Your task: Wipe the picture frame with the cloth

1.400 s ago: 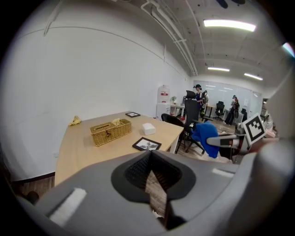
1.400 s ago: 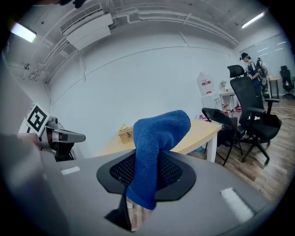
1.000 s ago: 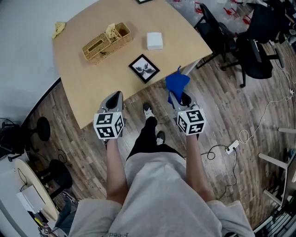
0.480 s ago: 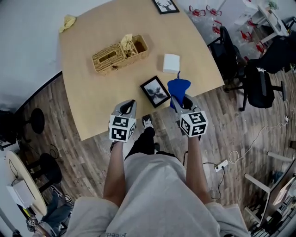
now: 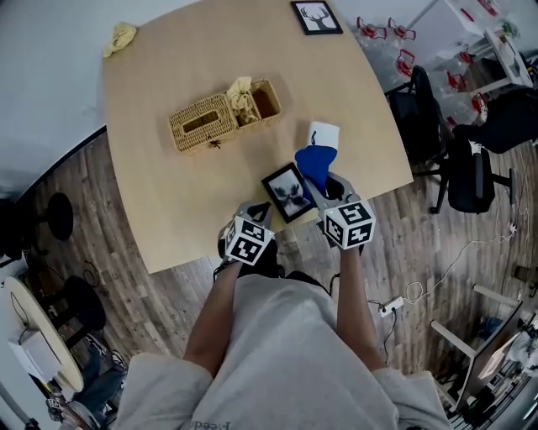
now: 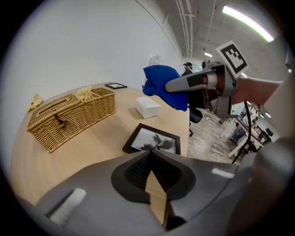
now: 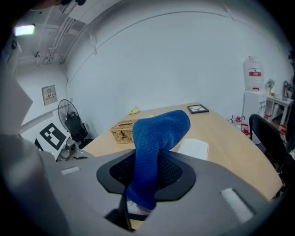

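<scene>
A black picture frame [image 5: 288, 192] with a grey print lies flat near the table's front edge; it also shows just ahead of my left gripper [image 6: 152, 139]. My right gripper [image 5: 329, 186] is shut on a blue cloth [image 5: 318, 162], held just right of the frame and above the table. The cloth [image 7: 159, 133] stands up from between the jaws. My left gripper [image 5: 258, 210] is shut with nothing in it, at the frame's near left corner. From the left gripper view, the cloth [image 6: 166, 87] and the right gripper [image 6: 196, 83] hang above the frame.
A wicker basket [image 5: 223, 113] stands mid-table, with a white box [image 5: 324, 134] behind the cloth. A second small frame [image 5: 317, 17] and a yellow rag [image 5: 120, 38] lie at the far edge. Office chairs [image 5: 471, 168] stand to the right on the wooden floor.
The person has stepped up to the table. Both grippers came forward over its edge: the right with the cloth to the frame's right side, the left to the frame's near corner.
</scene>
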Motion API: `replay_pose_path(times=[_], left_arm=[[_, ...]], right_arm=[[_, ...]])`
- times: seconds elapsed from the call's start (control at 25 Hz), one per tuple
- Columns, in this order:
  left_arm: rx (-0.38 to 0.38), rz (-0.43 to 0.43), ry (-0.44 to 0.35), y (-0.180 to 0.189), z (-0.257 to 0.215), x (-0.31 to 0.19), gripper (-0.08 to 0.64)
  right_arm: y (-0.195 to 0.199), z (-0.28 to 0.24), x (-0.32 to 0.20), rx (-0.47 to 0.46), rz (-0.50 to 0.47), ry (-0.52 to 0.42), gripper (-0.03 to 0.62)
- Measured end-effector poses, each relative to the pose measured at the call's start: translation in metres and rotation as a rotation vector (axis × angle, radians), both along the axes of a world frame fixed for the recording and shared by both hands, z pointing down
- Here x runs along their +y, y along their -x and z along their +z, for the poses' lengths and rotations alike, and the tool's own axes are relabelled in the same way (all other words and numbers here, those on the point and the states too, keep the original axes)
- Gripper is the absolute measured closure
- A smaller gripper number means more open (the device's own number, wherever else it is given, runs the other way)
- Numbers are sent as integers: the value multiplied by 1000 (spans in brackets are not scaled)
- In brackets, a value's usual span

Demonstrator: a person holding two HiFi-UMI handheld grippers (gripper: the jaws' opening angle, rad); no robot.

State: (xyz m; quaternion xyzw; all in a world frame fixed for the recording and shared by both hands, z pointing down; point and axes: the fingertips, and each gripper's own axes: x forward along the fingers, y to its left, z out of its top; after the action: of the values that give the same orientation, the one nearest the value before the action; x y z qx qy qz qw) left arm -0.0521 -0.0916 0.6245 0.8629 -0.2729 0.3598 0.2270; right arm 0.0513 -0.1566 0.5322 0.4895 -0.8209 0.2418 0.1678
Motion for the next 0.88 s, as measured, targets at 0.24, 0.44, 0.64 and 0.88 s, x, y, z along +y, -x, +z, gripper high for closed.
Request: replay_pose_path(times=[0.24, 0.44, 0.64, 0.88], left_arm=[[-30, 47, 50, -17, 22, -16, 508], [-55, 67, 76, -21, 35, -23, 508], [-68, 81, 86, -26, 41, -18, 508], [-87, 15, 72, -33, 40, -20, 508]], right_arm=[[7, 14, -14, 42, -49, 50, 491], [12, 23, -21, 110, -120, 67, 491], [11, 18, -31, 162, -157, 30, 491], [9, 9, -40, 173, -265, -12, 491]])
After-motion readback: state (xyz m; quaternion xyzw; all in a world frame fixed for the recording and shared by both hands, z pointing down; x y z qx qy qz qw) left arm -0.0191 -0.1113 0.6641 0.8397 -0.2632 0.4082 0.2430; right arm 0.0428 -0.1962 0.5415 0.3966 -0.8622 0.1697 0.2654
